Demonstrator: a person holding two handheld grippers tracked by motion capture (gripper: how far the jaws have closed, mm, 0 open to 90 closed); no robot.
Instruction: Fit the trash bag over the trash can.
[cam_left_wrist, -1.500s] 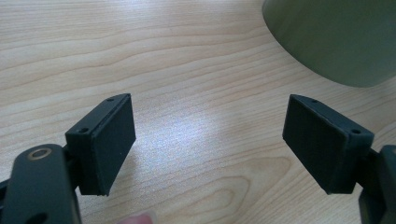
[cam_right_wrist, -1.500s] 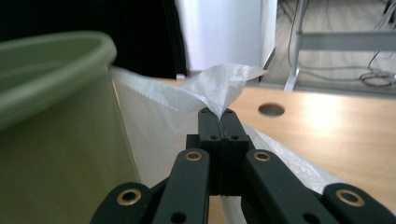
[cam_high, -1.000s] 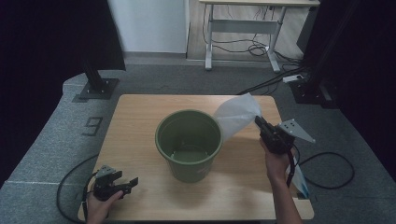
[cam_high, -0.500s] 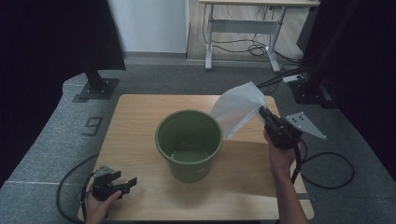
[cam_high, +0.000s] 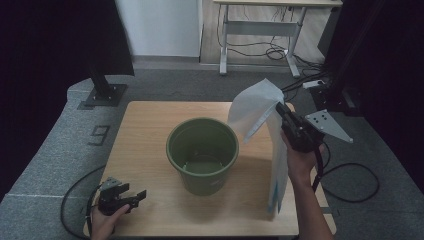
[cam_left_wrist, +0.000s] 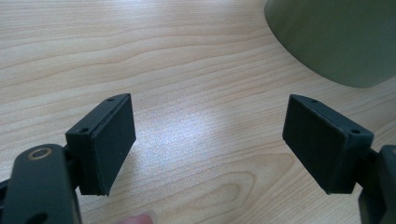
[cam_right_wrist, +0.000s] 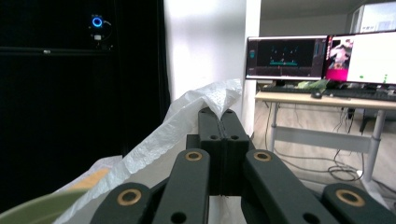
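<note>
Two black tongs, left (cam_high: 131, 196) and right (cam_high: 281, 111). Flat rectangular pads (cam_left_wrist: 114, 140) on each jaw, small screw holes along the edges. Brass-ringed pivots (cam_right_wrist: 192, 156) on matte black links. Grey three-cornered plate (cam_high: 327, 125), drilled, on the right one. Black cables (cam_high: 350, 180) trailing behind. Bare forearms, no sleeves.

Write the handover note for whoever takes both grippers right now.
Right gripper: shut on the white plastic bag, held up beside the green bucket; the bag's tail hangs down to the table.
Left gripper: open, empty, low at the table's near left corner.
Done: bag picked up.
Left: probably opening the bag and lining the bucket, which looks unlined.
</note>
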